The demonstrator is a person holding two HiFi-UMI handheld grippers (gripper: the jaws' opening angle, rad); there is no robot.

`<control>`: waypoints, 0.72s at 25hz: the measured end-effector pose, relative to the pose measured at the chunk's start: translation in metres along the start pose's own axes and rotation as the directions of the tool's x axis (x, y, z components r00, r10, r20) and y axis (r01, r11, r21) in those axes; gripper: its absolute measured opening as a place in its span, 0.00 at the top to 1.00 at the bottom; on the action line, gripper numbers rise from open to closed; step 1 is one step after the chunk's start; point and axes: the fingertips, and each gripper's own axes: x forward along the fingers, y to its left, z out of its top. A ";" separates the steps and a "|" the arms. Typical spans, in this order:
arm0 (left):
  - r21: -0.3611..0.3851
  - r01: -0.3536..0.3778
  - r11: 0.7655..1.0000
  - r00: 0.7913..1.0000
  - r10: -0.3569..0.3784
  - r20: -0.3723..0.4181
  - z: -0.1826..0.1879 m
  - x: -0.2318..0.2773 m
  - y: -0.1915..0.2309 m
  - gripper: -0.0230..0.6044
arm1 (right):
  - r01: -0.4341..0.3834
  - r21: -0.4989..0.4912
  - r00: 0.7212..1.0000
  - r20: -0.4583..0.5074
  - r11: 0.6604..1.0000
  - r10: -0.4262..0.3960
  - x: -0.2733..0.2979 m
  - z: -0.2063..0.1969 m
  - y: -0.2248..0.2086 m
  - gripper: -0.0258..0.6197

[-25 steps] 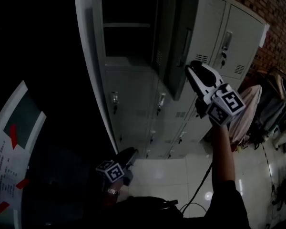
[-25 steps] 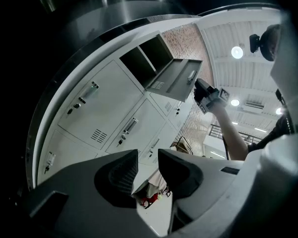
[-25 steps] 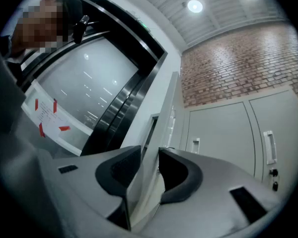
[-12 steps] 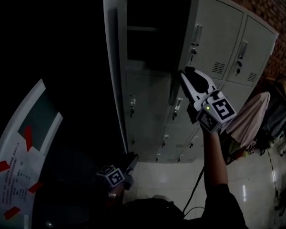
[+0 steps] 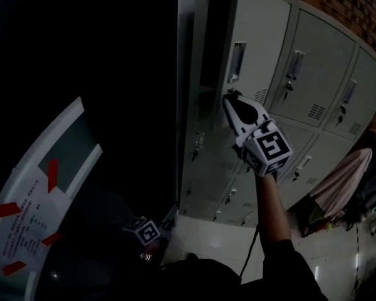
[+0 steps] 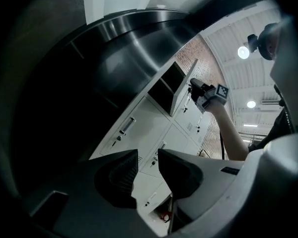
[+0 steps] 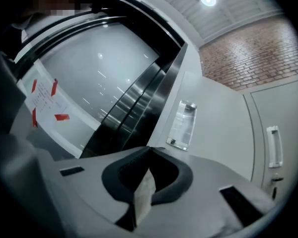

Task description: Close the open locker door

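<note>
At the upper left corner of the grey locker bank, the locker door (image 5: 258, 33) stands ajar, swung most of the way towards its frame but not shut, with a dark strip of the compartment (image 5: 208, 42) showing along its free edge. A clear, upright pull handle (image 5: 236, 62) sits near that edge, and the right gripper view shows the same handle (image 7: 183, 124) on the door's pale face (image 7: 218, 108). Just below the handle is the right gripper (image 5: 228, 97), raised on the person's outstretched forearm (image 5: 271, 212), with its nose at the door's lower free corner. Whether it actually touches the metal cannot be told. Its jaws are clenched together at the tips with nothing between them, as the right gripper view shows (image 7: 148, 149). To the right of the door run the closed neighbouring lockers (image 5: 319, 68), each with its own handle and vent slots, and more closed lockers fill the rows beneath. Above them is a brick wall (image 5: 348, 5). A pale garment (image 5: 341, 184) hangs at the far right of the bank, over a glossy tiled floor (image 5: 207, 237). Low down, near the person's body and well apart from the door, hangs the left gripper (image 5: 166, 217). In the left gripper view its jaws (image 6: 148, 157) stand released, apart and empty, framing only the lower lockers in the distance. At the far left, a white notice (image 5: 25, 224) is fixed with red tape to a light panel.
</note>
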 end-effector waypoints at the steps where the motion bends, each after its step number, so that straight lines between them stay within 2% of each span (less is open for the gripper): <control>1: 0.009 -0.010 1.000 1.000 0.010 0.010 0.004 -0.001 0.003 0.76 | -0.004 0.008 1.000 -0.006 1.000 0.004 0.008 -0.006 0.000 0.95; 6: 0.026 -0.077 0.997 0.996 0.076 0.045 0.018 -0.006 0.021 0.76 | 0.029 0.037 0.995 -0.095 0.999 -0.025 0.050 -0.062 -0.014 0.95; 11: 0.035 -0.126 0.991 0.990 0.123 0.074 0.026 -0.010 0.036 0.76 | 0.107 -0.004 0.975 -0.195 0.994 -0.106 0.085 -0.120 -0.039 0.95; 18: 0.022 -0.121 0.992 0.988 0.119 0.095 0.018 -0.006 0.052 0.76 | 0.196 0.006 0.953 -0.236 0.981 -0.189 0.101 -0.147 -0.075 0.96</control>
